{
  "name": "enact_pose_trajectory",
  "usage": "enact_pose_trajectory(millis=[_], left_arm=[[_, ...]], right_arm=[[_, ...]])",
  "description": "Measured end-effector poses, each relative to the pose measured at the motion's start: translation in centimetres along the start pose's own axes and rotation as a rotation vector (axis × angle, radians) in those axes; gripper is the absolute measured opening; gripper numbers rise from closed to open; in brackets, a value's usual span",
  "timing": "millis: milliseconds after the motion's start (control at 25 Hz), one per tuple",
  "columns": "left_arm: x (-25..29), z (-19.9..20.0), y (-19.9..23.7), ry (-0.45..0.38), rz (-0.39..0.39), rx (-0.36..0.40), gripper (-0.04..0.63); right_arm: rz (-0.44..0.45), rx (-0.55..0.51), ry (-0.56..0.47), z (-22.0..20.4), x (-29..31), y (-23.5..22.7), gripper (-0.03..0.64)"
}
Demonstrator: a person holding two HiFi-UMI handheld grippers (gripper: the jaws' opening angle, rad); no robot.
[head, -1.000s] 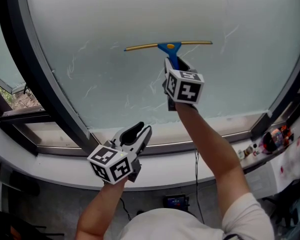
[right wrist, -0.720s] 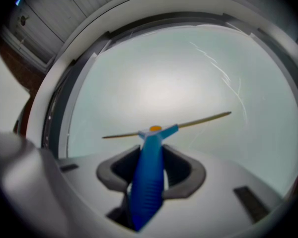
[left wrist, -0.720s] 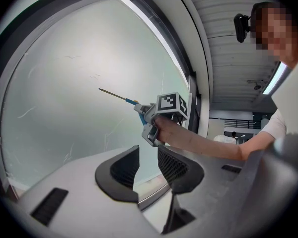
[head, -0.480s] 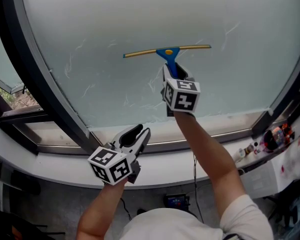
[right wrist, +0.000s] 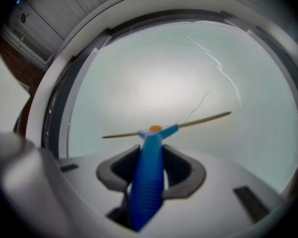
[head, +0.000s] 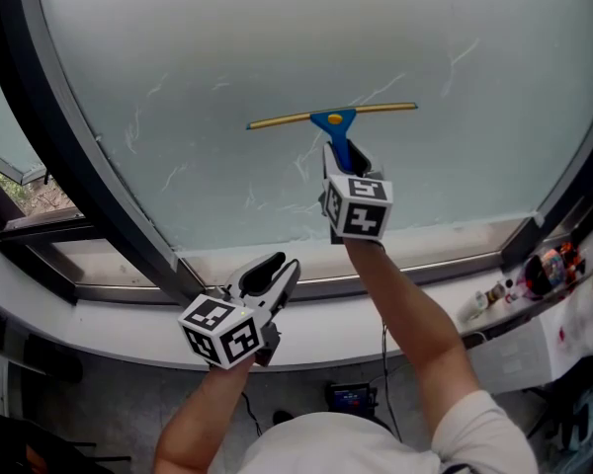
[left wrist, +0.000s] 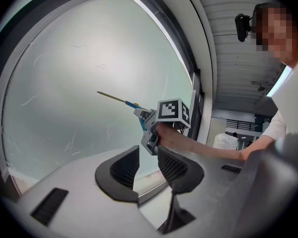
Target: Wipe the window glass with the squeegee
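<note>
Blue plastic fills the right gripper [right wrist: 150,170]: its jaws are clenched on the squeegee [right wrist: 148,187] handle. The brass-coloured blade [head: 287,118] lies level against the window glass [head: 277,38], about mid-pane and slightly right of centre. The left gripper [left wrist: 148,166] hangs empty with its jaws apart, low by the white window sill [head: 119,319], and takes no part. Pale streaks [head: 175,177] mark the glass left of and below the blade, and a few show above it to the right. The wipe therefore looks only partway done, with the lower band down to the bottom frame [head: 425,270] and the left side apparently left to clear.
</note>
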State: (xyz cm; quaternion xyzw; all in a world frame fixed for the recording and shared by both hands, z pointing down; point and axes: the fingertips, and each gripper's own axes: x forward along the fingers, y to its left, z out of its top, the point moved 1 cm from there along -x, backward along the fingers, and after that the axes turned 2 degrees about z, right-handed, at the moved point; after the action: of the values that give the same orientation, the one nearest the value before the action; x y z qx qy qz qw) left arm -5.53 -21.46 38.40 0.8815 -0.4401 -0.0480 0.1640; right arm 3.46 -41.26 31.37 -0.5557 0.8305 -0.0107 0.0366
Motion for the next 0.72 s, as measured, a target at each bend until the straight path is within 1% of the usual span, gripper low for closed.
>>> enact_pose_trajectory(millis=[320, 720], left_arm=[[0.2, -1.1, 0.5, 0.024, 0.005, -0.014, 0.138], [0.4, -2.2, 1.3, 0.047, 0.007, -0.037, 0.138]], right_arm=[[0.006, 0.019, 0.03, -2.9, -0.2, 0.0, 0.147], [0.001, 0.011, 0.045, -4.8, -0.3, 0.2, 0.147]])
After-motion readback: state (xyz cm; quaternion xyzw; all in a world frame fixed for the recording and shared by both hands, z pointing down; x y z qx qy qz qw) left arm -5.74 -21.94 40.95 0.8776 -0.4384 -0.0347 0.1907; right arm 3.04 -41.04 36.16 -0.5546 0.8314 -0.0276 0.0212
